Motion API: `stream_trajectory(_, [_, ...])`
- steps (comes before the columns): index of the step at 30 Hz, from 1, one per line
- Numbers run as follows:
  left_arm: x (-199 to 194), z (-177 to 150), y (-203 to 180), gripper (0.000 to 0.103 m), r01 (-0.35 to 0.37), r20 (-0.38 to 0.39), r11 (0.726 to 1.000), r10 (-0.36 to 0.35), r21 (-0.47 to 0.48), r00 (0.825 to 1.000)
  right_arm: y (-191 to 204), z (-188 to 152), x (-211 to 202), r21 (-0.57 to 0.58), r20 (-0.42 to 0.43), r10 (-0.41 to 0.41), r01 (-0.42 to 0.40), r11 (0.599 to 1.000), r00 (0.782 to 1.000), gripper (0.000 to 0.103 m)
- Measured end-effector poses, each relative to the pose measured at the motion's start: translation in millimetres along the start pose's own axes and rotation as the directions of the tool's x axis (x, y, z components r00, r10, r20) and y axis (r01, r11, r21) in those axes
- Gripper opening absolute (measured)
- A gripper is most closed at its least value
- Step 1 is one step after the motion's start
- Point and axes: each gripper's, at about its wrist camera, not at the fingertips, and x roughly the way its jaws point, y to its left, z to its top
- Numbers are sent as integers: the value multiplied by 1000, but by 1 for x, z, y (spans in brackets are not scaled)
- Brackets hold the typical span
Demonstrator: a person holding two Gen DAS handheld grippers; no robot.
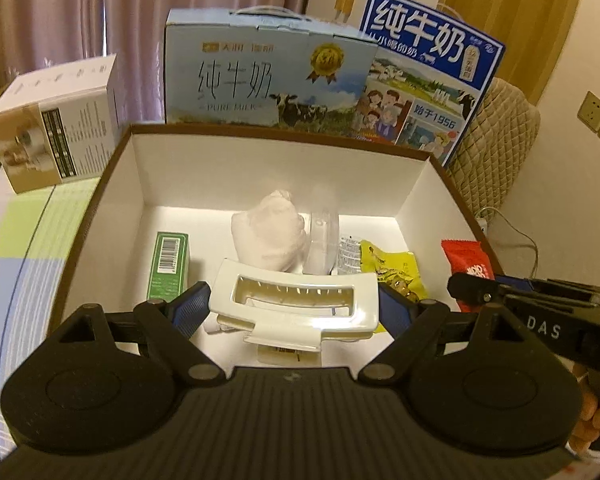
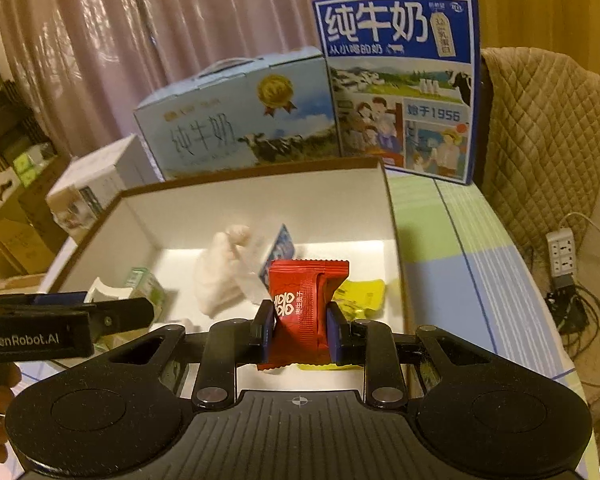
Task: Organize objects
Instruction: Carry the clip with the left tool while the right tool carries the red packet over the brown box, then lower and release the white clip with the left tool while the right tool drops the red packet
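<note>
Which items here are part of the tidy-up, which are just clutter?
Job: box, white clip in left claw, red packet in right claw, green carton, yellow packet, pink bundle.
Clutter: milk cartons, power strip.

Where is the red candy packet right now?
The red candy packet is pinched in the right gripper, held above the open box, just in front of the yellow snack packet.

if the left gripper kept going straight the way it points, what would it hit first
Likely the pink cloth bundle in the box, straight ahead of the white hair clip held by the left gripper; depth is unclear.
</note>
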Motion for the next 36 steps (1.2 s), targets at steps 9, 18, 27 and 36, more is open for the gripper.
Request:
stream_trajectory(9, [30, -8, -7, 85, -1, -65, 1000, 0, -18, 998, 0, -7, 16, -30, -51, -16, 14, 999, 999, 24])
stream_trajectory(18, [51, -14, -9, 85, -28, -116, 999, 25, -20, 993, 1, -12, 22, -58, -61, -36, 33, 998, 997, 24])
stream_trajectory(27, [57, -16, -9, 85, -37, -133, 999, 34, -19, 991, 1, -12, 22, -59, -60, -38, 34, 998, 997, 24])
stream_trajectory(36, [56, -15, -4, 90, -19, -130, 999, 13, -50, 991, 1, -13, 22, -59, -60, -37, 34, 998, 997, 24])
